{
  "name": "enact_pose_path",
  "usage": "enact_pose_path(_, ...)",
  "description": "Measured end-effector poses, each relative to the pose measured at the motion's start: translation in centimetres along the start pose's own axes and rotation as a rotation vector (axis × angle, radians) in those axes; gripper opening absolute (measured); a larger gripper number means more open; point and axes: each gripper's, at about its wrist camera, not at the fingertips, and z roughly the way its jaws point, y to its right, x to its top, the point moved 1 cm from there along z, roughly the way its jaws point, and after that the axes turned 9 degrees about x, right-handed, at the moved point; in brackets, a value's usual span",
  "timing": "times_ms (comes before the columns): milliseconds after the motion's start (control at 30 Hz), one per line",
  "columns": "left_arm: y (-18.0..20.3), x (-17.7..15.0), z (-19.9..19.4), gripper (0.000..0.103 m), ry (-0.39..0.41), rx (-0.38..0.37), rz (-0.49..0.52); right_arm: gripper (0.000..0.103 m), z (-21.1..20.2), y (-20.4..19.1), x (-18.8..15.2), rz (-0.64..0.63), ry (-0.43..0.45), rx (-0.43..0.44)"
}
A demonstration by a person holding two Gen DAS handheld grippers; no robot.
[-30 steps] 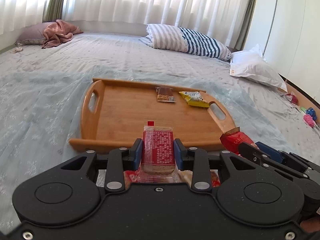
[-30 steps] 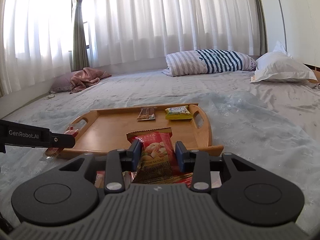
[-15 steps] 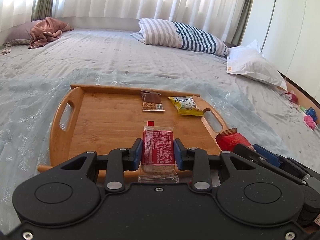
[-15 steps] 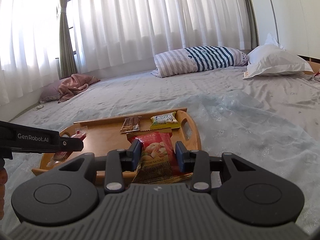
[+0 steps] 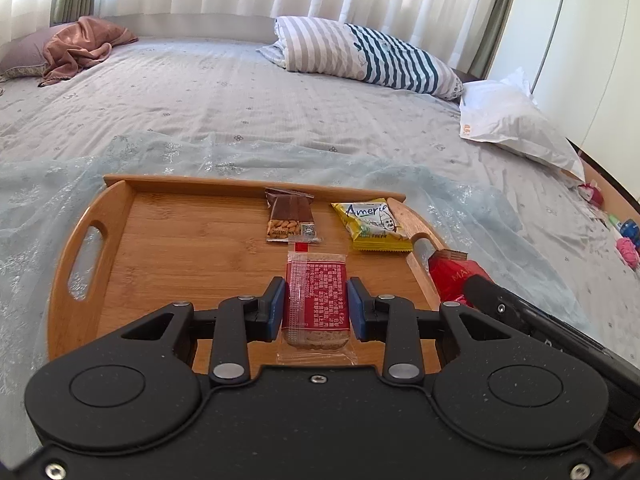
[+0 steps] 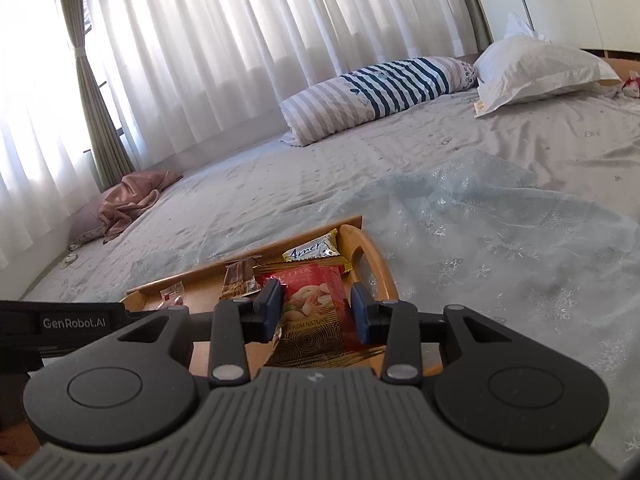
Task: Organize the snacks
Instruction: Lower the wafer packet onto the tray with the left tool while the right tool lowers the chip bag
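While the left gripper (image 5: 316, 300) hangs over the near half of the wooden tray (image 5: 80, 248), its blue pads are clamped on a red biscuit packet (image 5: 316, 296) held upright between them. Farther back on the tray, by the far rim, a brown almond bar (image 5: 289, 216) lies beside a yellow snack pack (image 5: 374, 226), the two close but apart. Just past the tray's right handle, the other gripper's black finger shows with a red bag (image 5: 450, 276) in it. Beyond lie a striped pillow (image 5: 360, 56) and a white pillow (image 5: 516, 128) on the bed.

From the right wrist, the right gripper (image 6: 316, 306) is closed on the red bag (image 6: 316, 304), printed with nuts, above the tray's right end (image 6: 380, 268). Behind it sit the almond bar (image 6: 239, 280) and yellow pack (image 6: 314, 250). At left, the left gripper's arm reaches in with its biscuit packet (image 6: 173, 294) over the tray.
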Motion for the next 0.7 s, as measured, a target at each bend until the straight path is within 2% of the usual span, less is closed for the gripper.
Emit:
enact_pose_path(300,1.5,1.2,4.1,0.031,-0.048,0.009,0.006,0.042,4.4,2.2,1.5,0.117,-0.066,-0.009)
enact_pose_path(700,2.3,1.7,8.2,0.031,-0.081,0.032,0.022,0.042,7.7,2.2,1.1,0.101,-0.097,-0.031)
